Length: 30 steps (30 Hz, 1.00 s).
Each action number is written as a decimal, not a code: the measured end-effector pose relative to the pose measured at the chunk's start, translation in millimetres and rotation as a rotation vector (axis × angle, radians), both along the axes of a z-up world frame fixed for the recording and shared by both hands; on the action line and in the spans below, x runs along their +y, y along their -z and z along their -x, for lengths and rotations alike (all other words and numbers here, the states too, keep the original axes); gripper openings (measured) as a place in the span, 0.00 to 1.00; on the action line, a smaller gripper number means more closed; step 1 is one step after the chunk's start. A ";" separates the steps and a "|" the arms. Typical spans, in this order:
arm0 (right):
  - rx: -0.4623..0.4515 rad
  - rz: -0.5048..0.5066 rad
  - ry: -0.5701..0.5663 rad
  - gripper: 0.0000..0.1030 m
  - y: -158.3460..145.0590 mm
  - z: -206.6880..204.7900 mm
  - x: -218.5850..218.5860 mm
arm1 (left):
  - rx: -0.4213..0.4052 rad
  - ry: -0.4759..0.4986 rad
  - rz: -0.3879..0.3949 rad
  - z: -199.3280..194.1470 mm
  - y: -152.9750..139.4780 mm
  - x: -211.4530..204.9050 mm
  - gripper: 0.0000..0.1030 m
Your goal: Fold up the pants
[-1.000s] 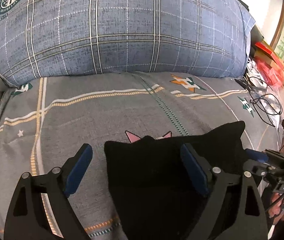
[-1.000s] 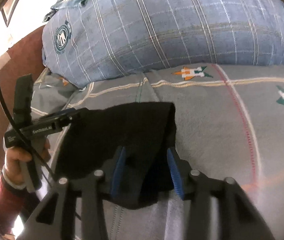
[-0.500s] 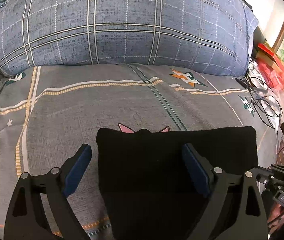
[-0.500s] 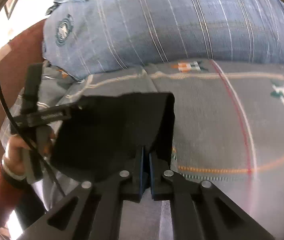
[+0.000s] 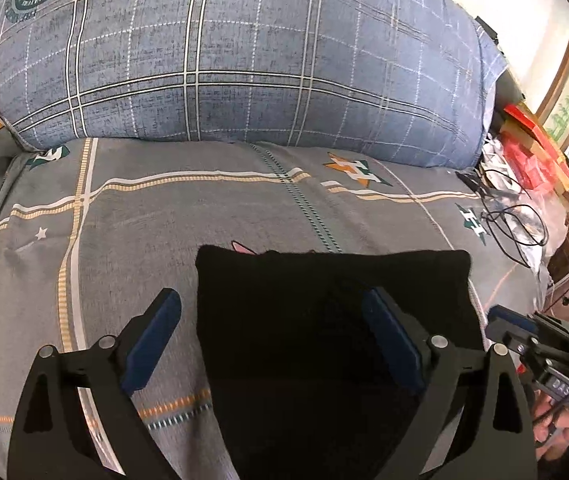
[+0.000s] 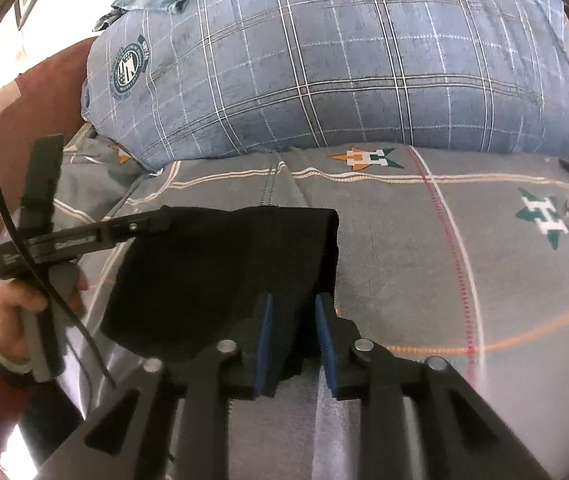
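The black pants lie folded into a rectangle on the grey patterned bedsheet. My left gripper is open above the pants' left edge, one finger over the sheet and one over the cloth. In the right wrist view the pants lie ahead and to the left. My right gripper is open by a narrow gap at the pants' near right corner, and some cloth lies between the jaws. The left gripper shows at the pants' far left corner.
A large blue plaid pillow fills the back of the bed. Black cables and red boxes lie at the right edge. A brown headboard stands on the left of the right wrist view.
My right gripper was shut on the pants' corner half a second ago and now stands a little open. The pants have settled flat. My left gripper stays open.
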State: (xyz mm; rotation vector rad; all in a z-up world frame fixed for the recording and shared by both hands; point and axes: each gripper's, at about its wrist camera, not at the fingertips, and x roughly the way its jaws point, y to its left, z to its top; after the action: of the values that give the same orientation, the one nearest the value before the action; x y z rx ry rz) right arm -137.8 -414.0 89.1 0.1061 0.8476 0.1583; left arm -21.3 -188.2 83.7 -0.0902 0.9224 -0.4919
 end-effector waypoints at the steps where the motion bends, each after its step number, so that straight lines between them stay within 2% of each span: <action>1: -0.003 -0.002 0.002 0.23 -1.0 0.4 0.2 | -0.001 0.003 0.003 2.3 -1.1 -0.2 0.93; 3: -0.013 -0.005 0.005 0.25 -3.4 0.8 1.0 | 0.003 0.006 0.009 9.1 -1.2 -1.5 0.93; 5: -0.014 -0.002 0.001 0.31 -3.7 0.2 2.9 | 0.011 0.010 0.015 13.0 0.5 -1.2 0.93; 11: 0.003 0.000 0.005 0.32 2.2 -7.8 2.8 | 0.020 0.009 0.021 21.0 4.2 -0.8 0.93; 18: 0.007 -0.044 0.024 0.32 8.2 -27.4 -1.2 | 0.012 -0.053 -0.013 -5.2 7.8 -0.4 0.93; 25: 0.006 0.015 0.067 0.31 15.3 -57.6 3.9 | 0.035 -0.070 -0.062 -26.2 26.2 -9.8 0.93; 30: 0.027 0.008 0.088 0.32 24.6 -67.3 2.9 | 0.064 -0.081 -0.012 -30.6 33.8 -6.6 0.94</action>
State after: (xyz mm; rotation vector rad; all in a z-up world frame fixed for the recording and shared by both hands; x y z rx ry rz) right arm -70.6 -411.1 64.4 0.1379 0.8688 0.0714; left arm 9.4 -194.8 49.8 -0.1325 0.9801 -0.4098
